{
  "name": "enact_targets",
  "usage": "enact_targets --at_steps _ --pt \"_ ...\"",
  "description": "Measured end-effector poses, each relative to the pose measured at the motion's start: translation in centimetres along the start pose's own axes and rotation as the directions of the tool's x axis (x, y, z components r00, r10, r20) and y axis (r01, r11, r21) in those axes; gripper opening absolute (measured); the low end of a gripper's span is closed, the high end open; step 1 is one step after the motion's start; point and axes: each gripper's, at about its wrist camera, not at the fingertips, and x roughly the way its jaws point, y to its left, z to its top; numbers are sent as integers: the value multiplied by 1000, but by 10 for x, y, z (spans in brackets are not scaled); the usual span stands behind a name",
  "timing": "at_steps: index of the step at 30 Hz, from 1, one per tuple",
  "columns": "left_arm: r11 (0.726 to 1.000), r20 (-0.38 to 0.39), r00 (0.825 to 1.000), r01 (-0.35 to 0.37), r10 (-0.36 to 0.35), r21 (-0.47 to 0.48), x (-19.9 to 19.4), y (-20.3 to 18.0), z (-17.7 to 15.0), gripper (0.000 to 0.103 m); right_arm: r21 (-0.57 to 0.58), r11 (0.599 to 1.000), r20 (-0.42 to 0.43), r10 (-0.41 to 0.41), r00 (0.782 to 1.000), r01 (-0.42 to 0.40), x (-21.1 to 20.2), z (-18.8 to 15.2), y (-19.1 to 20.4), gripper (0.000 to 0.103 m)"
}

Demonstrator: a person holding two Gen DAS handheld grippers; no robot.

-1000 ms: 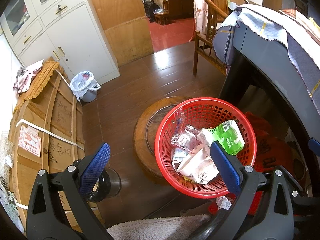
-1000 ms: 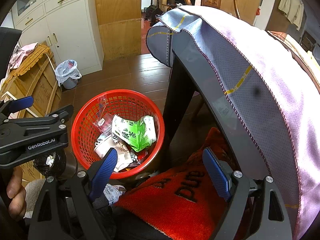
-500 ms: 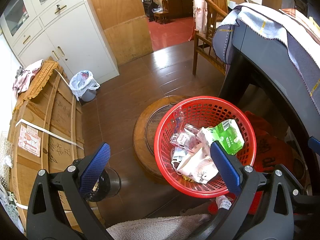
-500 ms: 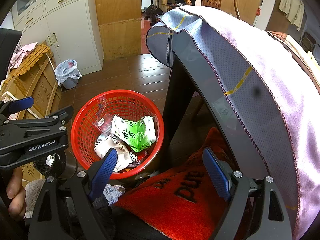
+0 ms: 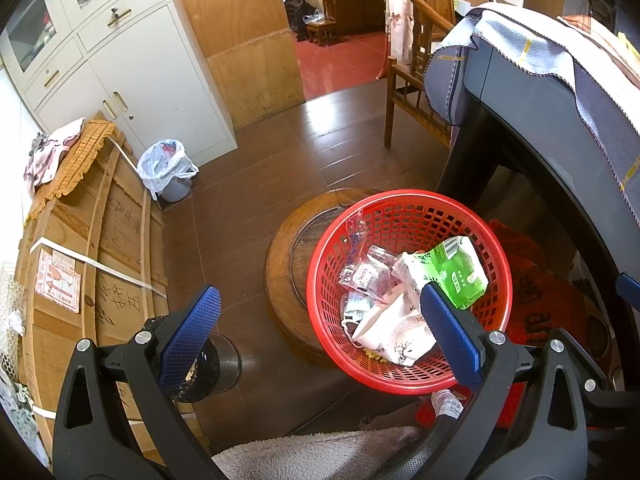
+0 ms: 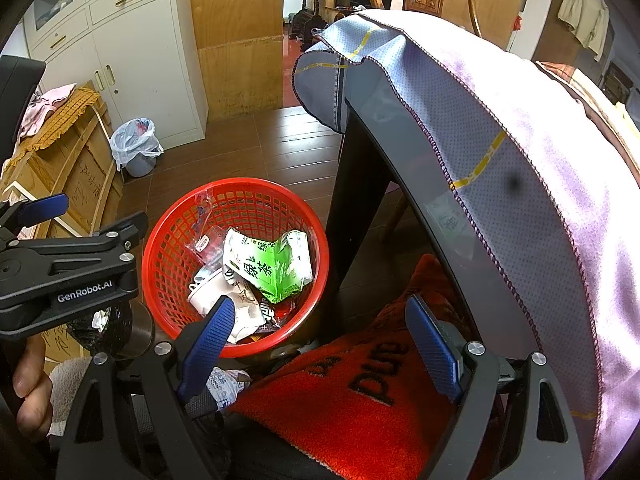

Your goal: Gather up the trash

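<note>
A red mesh basket (image 5: pixel 404 216) sits on a round wooden stool (image 5: pixel 280 256) and holds trash: a green tea carton (image 5: pixel 460 272), clear plastic wrappers (image 5: pixel 364 272) and crumpled white paper (image 5: pixel 392 328). The basket also shows in the right wrist view (image 6: pixel 168 240), with the carton (image 6: pixel 272 268) inside. My left gripper (image 5: pixel 320 336) is open and empty, above and just short of the basket. My right gripper (image 6: pixel 320 344) is open and empty over a red mat (image 6: pixel 352 400). A small crumpled wrapper (image 6: pixel 224 384) lies below the basket by the right gripper's left finger.
A table under a blue-grey cloth (image 6: pixel 500 152) fills the right. A wooden crate (image 5: pixel 80 264) stands at left, a bagged bin (image 5: pixel 168 168) by white cabinets (image 5: pixel 132 64). A dark cup (image 5: pixel 200 368) and a beige towel (image 5: pixel 320 452) lie near the left gripper.
</note>
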Motion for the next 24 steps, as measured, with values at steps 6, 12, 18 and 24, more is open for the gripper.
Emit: enact_targets --at_steps 6,12,18,24 --pt "1000 -1 1000 0 0 1 0 0 0 96 0 1000 -1 0 1000 0 0 -1 0 86" --pt "1000 -2 1000 2 -2 2 0 0 0 96 0 1000 -1 0 1000 0 0 -1 0 86" --pt "1000 -3 1000 2 -2 5 2 -3 -3 96 0 1000 -1 0 1000 0 0 -1 0 86" --pt "1000 -4 1000 2 -2 6 1 -3 -2 96 0 1000 -2 1 1000 -1 0 0 0 86"
